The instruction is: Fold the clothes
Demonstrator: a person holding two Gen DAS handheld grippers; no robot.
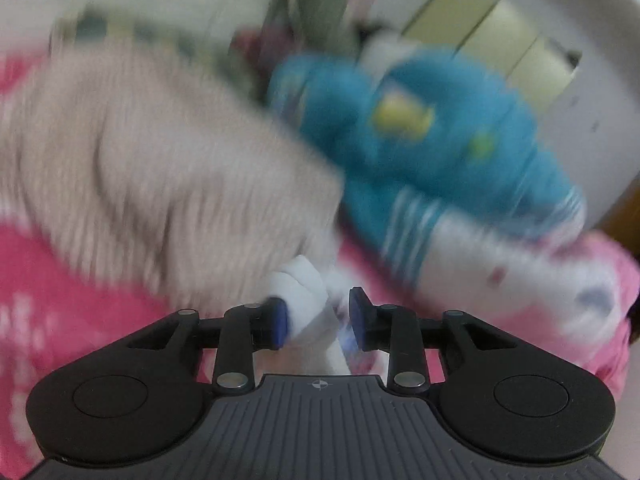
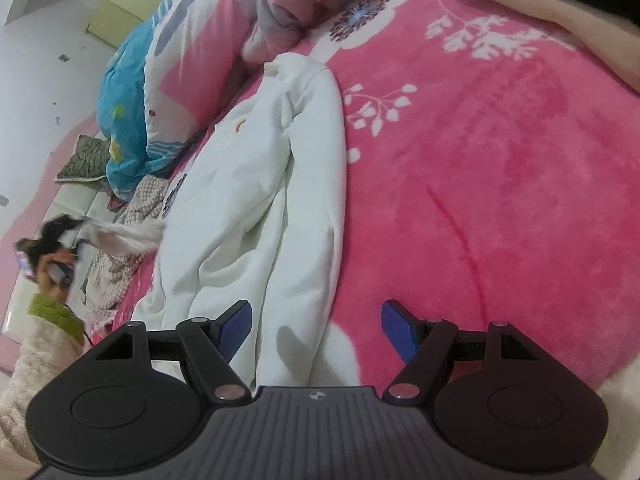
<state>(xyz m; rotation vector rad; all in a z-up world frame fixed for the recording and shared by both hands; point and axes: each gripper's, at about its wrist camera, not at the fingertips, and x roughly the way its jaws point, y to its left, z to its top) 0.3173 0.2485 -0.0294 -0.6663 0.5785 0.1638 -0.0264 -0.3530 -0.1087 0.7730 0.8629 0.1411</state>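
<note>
A white long-sleeved garment (image 2: 256, 184) lies lengthwise on the pink flowered blanket (image 2: 500, 160). My right gripper (image 2: 316, 320) hovers open over its near end, with nothing between the fingers. One white sleeve (image 2: 128, 236) stretches off to the left toward my blurred left gripper (image 2: 60, 248). In the left wrist view the left gripper (image 1: 318, 316) has its jaws a little apart. A bunch of white sleeve cloth (image 1: 304, 300) sits between them, against the left pad, with a small gap at the right pad.
A blue, pink and white quilt (image 2: 124, 92) is heaped along the bed's far left and shows blurred as the quilt (image 1: 420, 128). Beige checked cloth (image 2: 116, 248) lies by the garment. A green cushion (image 2: 86, 158) sits beyond. A person's bare limb (image 2: 560, 20) rests at top right.
</note>
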